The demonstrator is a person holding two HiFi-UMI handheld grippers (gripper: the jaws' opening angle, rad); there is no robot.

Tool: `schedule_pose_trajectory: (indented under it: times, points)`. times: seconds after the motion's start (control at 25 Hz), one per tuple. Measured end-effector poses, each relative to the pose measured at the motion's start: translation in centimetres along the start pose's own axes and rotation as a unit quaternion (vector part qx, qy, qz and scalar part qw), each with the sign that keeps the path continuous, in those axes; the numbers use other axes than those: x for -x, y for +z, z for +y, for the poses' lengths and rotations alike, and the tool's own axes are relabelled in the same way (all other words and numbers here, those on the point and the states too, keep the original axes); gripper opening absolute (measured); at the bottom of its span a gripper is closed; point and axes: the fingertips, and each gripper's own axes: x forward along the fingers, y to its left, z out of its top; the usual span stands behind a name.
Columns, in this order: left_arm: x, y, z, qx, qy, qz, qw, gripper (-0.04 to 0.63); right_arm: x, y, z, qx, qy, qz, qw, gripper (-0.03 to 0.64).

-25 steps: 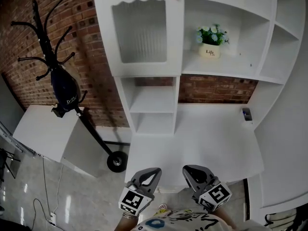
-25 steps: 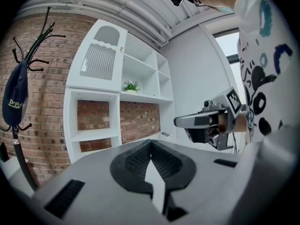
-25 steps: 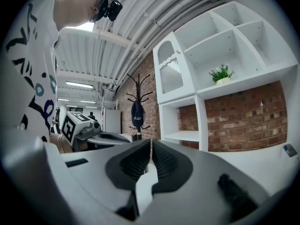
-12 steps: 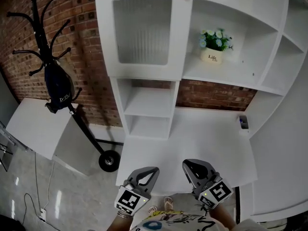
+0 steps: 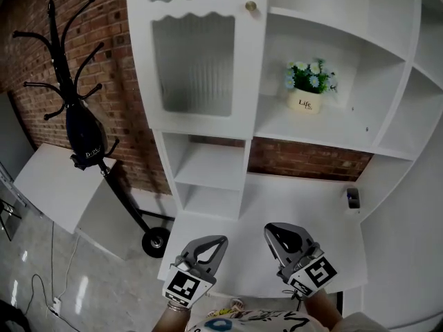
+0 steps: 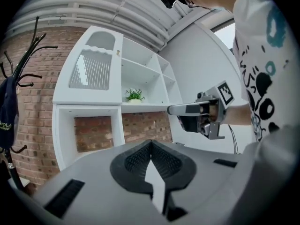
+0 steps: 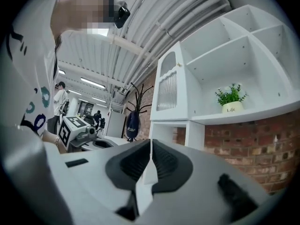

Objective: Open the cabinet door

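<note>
The white cabinet door (image 5: 194,54) with a ribbed glass panel stands closed at the upper left of the shelf unit. Its small brass knob (image 5: 250,6) is at the door's top right corner. My left gripper (image 5: 216,241) and right gripper (image 5: 275,230) hover side by side over the front edge of the white desk (image 5: 277,192), far below the knob. Both point level at the unit with jaws pressed together and nothing between them. The left gripper view shows the door (image 6: 91,69), the knob (image 6: 118,53) and the right gripper (image 6: 173,109). The door (image 7: 168,90) also shows in the right gripper view.
A potted plant (image 5: 308,88) sits on an open shelf right of the door. A small dark object (image 5: 354,198) lies at the desk's right. A black coat stand with a dark bag (image 5: 86,133) and a low white cabinet (image 5: 55,185) stand at the left, against the brick wall.
Both grippers have risen a little and come forward over the desk's front edge. Their jaws stay together. The head view has shifted, so the shelf unit sits lower in the picture.
</note>
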Motion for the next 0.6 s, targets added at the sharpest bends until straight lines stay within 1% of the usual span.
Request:
schedule_pose_trajectory:
  times: [0.12, 0.2, 0.28, 0.4, 0.6]
  points:
    - [-1.3, 1.2, 0.9, -0.013, 0.024, -0.014, 0.9995, 0.015, -0.4, 1.0, -1.4, 0.009, 0.014, -0.016, 1.0, 0.029]
    - [-1.7, 1.7, 1.4, -0.014, 0.044, -0.022, 0.9987, 0.015, -0.6, 1.6, -1.8, 0.008, 0.024, -0.028, 0.999, 0.029]
    - [-2.0, 2.1, 1.7, -0.011, 0.056, -0.029, 0.9979, 0.015, -0.9, 2.1, -2.0, 0.01, 0.032, -0.039, 0.999, 0.029]
    - [-2.3, 3.3, 2.4, -0.019, 0.061, -0.039, 0.9972, 0.015, -1.7, 3.3, -2.3, 0.023, 0.042, -0.055, 0.997, 0.029]
    - [-2.7, 6.4, 4.0, -0.062, 0.063, -0.061, 0.9942, 0.015, -3.0, 5.9, -3.0, 0.045, 0.042, -0.091, 0.994, 0.029]
